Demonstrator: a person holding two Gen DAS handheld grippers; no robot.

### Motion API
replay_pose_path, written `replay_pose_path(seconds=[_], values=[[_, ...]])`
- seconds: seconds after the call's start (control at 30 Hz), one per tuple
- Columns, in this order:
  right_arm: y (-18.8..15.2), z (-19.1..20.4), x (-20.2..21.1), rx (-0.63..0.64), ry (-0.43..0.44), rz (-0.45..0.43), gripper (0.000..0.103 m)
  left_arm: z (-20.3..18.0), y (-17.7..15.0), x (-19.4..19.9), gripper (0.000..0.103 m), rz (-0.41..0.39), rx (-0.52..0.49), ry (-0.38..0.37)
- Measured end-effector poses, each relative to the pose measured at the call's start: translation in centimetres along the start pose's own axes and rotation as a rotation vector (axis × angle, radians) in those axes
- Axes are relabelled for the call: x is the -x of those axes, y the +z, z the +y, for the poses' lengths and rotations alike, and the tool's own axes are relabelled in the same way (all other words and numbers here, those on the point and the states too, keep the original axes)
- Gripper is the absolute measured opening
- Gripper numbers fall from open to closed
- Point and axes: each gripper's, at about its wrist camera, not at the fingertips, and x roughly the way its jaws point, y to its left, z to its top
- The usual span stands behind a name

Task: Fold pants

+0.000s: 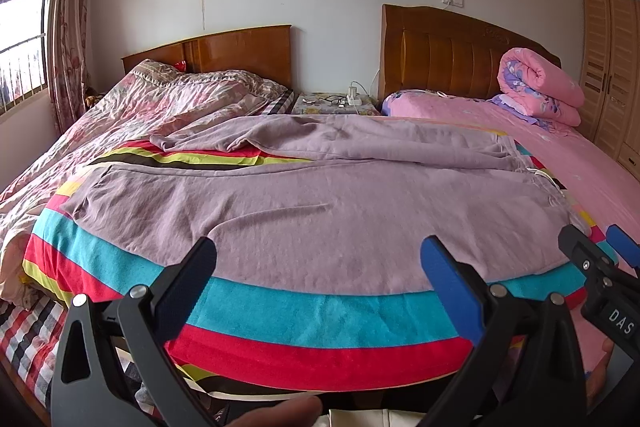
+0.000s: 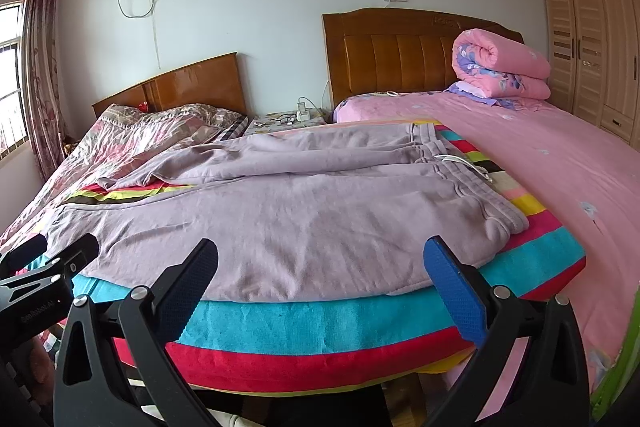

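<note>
Right wrist view showed it best: two beds (image 2: 560, 155) pushed side by side, a pink sheet on the right one, and a striped towel (image 2: 320, 319) spread across their near end. On the towel lay the lilac pants (image 2: 280, 211), flat, waistband to the right, legs running left, the far leg a bit rumpled. A rolled pink quilt (image 2: 500, 67) sat up by the headboard. The right gripper (image 2: 320, 271) hung just short of the pants' near edge, jaws wide apart, nothing in them. Same deal for the left gripper (image 1: 320, 267), spread wide and empty. White drawstring (image 2: 460, 159), I think, at the waistband, though it was small.
</note>
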Motion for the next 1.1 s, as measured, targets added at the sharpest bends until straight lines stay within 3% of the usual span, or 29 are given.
replay_pose_path(seconds=[1.1], values=[[0.23, 0.06, -0.17, -0.003, -0.006, 0.012, 0.099, -0.08, 0.66, -0.54, 0.102, 0.027, -0.008, 0.032]])
